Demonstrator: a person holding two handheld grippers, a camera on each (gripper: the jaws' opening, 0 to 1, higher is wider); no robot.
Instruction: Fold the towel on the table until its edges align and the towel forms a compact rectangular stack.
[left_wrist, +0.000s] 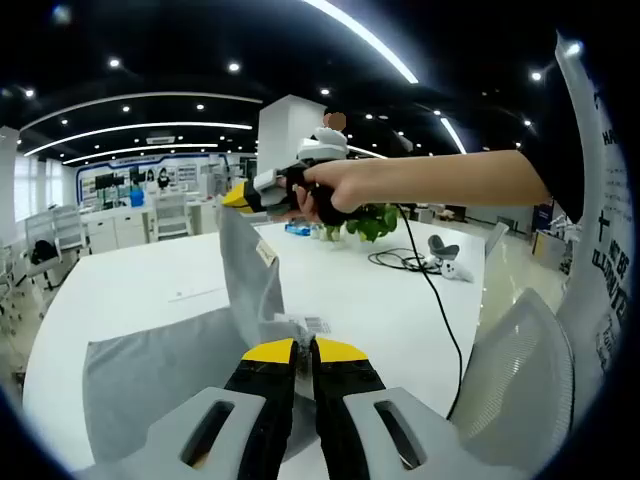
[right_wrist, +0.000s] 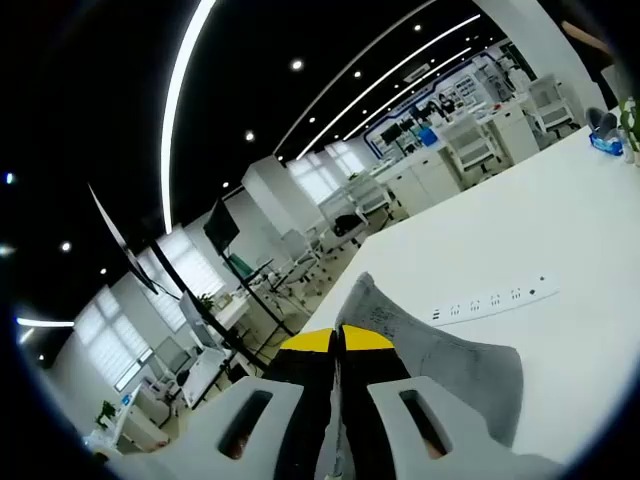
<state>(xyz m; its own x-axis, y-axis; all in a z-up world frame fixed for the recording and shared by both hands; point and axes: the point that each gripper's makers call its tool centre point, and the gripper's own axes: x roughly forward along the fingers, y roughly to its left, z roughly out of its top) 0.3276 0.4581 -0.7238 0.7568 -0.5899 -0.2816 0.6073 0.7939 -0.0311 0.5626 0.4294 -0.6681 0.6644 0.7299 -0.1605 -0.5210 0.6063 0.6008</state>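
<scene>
Both the left gripper (left_wrist: 304, 350) and right gripper (right_wrist: 338, 340) pinched the grey towel (left_wrist: 160, 375), lifting its edge off the white table (left_wrist: 150, 285).

**What the two views hide or cut off**

In the left gripper view, the left gripper (left_wrist: 304, 352) covers the near edge of the towel (left_wrist: 160, 375), and its closed jaws hide the cloth pinched between them. Ahead, a hand (left_wrist: 340, 188) wraps the right gripper (left_wrist: 235, 197), hiding most of its body; the arm runs out at the right edge. The print on the towel's label (left_wrist: 312, 324) is too small to read.

In the right gripper view, the right gripper (right_wrist: 338, 342) hides the towel fold it clamps, and the lower towel runs behind it. The sockets on the power strip (right_wrist: 492, 298) are too small to make out.
</scene>
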